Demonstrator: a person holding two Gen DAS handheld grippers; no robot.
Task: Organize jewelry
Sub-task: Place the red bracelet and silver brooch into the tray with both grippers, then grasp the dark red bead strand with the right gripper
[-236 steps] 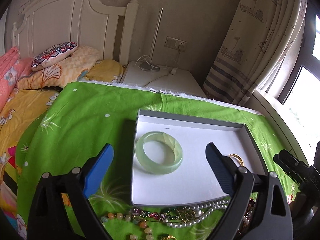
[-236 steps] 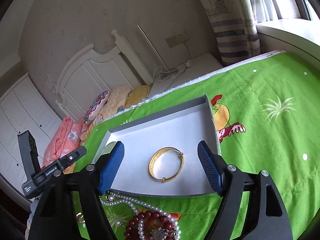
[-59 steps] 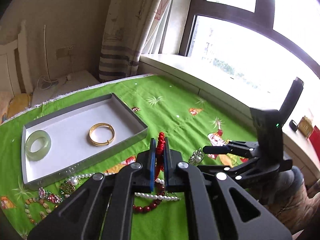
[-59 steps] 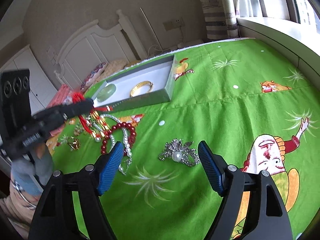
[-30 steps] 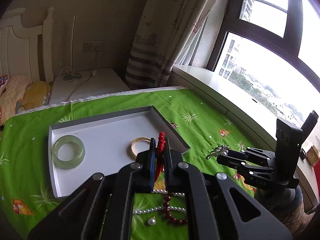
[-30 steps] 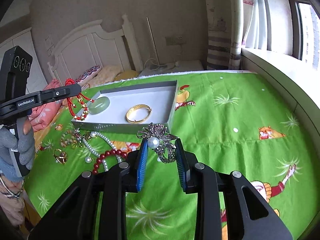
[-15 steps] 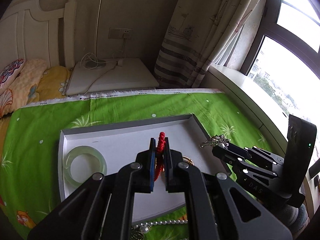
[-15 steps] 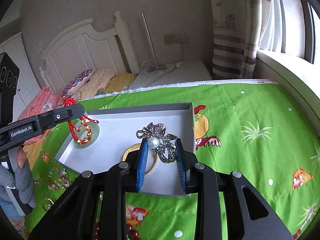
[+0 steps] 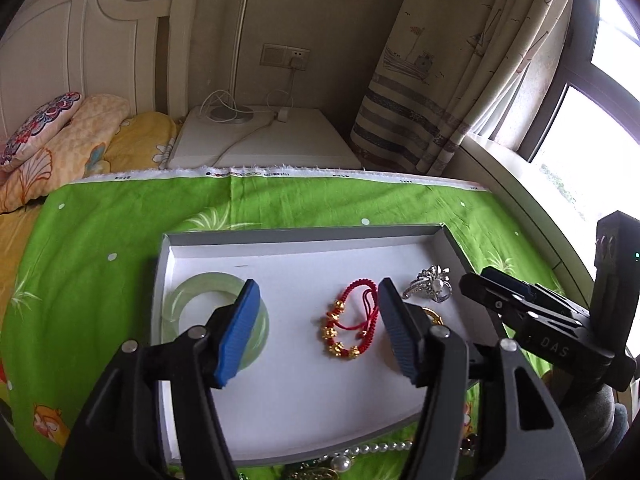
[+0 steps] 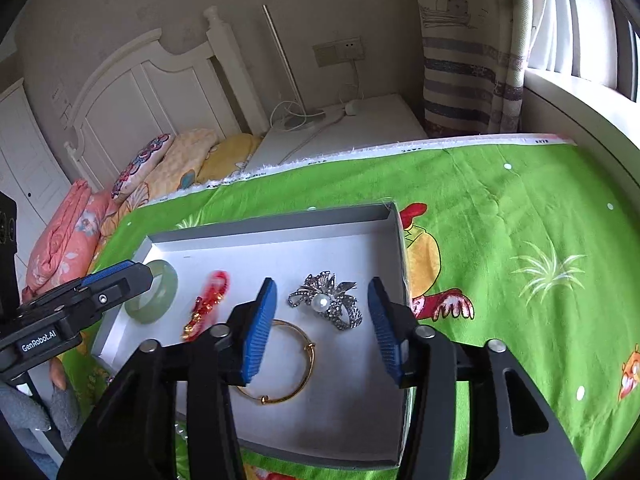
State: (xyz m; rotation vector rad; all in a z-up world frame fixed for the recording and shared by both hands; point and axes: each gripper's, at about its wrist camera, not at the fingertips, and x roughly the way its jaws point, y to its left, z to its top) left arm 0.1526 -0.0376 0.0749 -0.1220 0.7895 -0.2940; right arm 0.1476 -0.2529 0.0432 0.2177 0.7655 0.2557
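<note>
A shallow grey tray with a white floor lies on the green cloth. In it are a pale green jade bangle, a red cord bracelet with gold beads, a silver pearl brooch and a gold bangle. My left gripper is open and empty just above the red bracelet. My right gripper is open and empty just above the brooch.
A pearl necklace and other jewelry lie on the green cloth at the tray's near edge. A white nightstand with a lamp, a bed with pillows and a curtain stand beyond the cloth.
My left gripper opened and the red bracelet dropped into the tray. My right gripper opened and the brooch dropped into the tray next to the gold bangle.
</note>
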